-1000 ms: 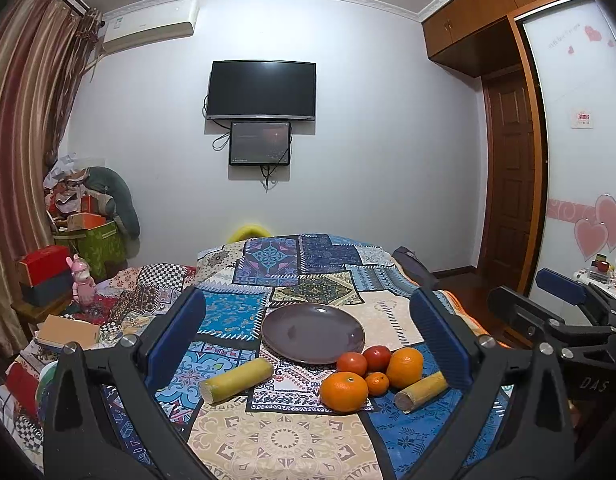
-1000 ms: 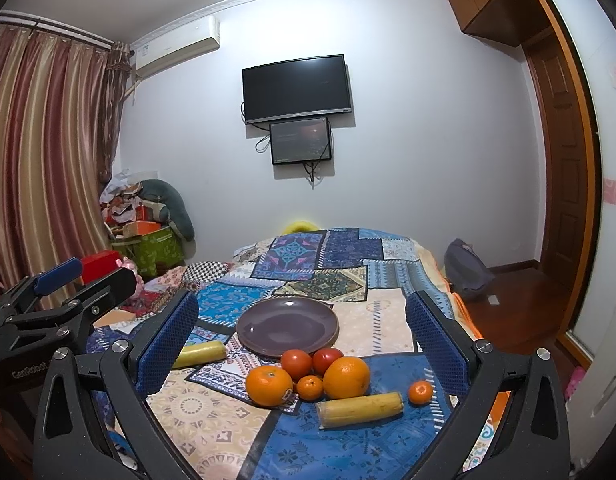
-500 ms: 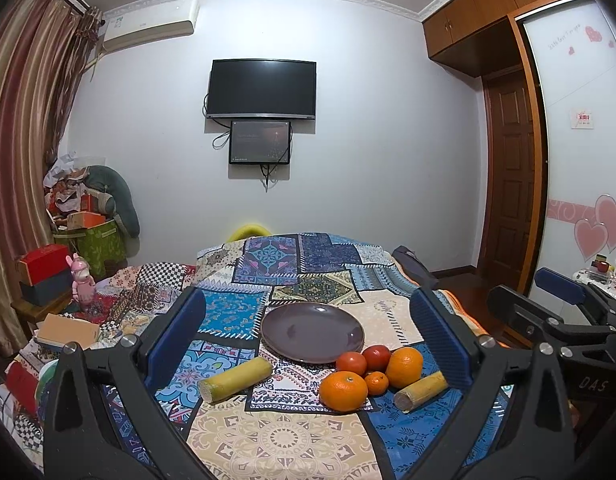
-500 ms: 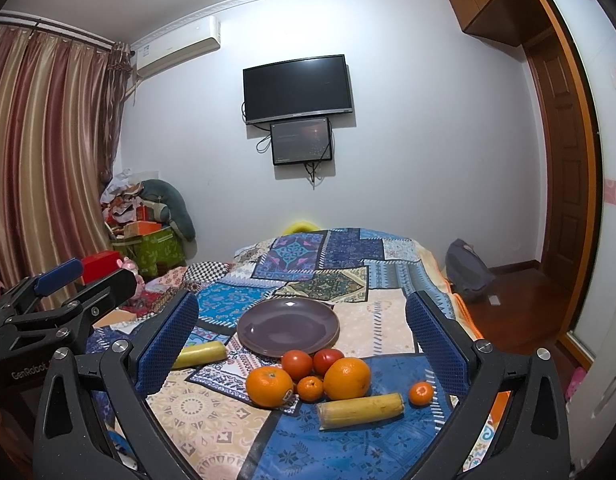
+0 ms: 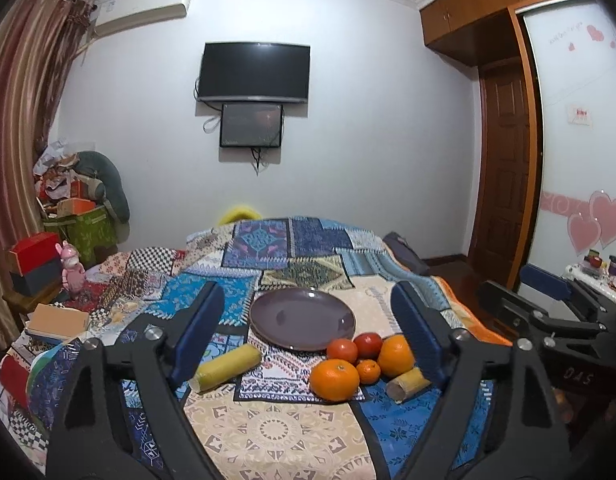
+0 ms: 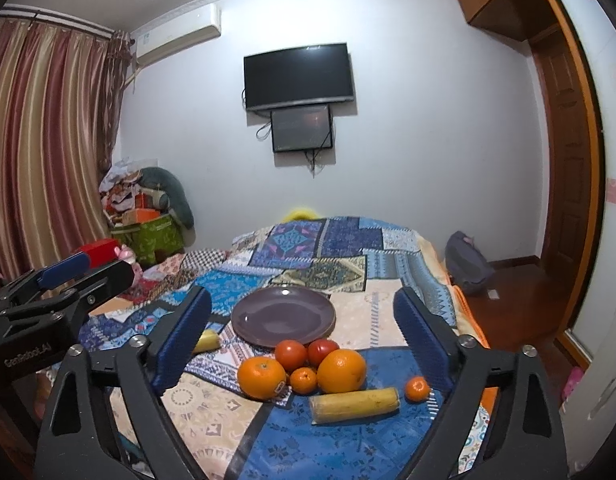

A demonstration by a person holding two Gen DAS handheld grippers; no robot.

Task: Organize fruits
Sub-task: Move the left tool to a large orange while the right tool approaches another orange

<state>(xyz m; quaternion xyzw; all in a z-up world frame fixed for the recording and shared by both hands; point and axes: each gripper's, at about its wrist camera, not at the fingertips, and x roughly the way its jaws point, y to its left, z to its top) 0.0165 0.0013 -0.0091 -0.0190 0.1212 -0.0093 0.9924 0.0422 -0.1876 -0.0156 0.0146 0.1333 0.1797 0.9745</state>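
Observation:
An empty purple plate [image 5: 302, 318] [image 6: 283, 316] lies on the patchwork bedspread. In front of it sit two big oranges [image 6: 262, 377] [image 6: 341, 371], two red tomatoes [image 6: 291, 354], and a small mandarin [image 6: 303, 380]. A second mandarin [image 6: 417, 388] lies apart to the right. One yellow corn piece [image 6: 354, 400] lies in front, another [image 5: 226, 367] lies to the left. My left gripper [image 5: 308, 344] and right gripper [image 6: 304, 344] are both open, empty, held above the bed short of the fruit.
The bedspread [image 5: 268, 432] covers the bed. Boxes, books and a pink toy [image 5: 73, 270] stand at the left. A backpack [image 6: 468, 262] lies on the wood floor at the right, near the door. A TV hangs on the far wall.

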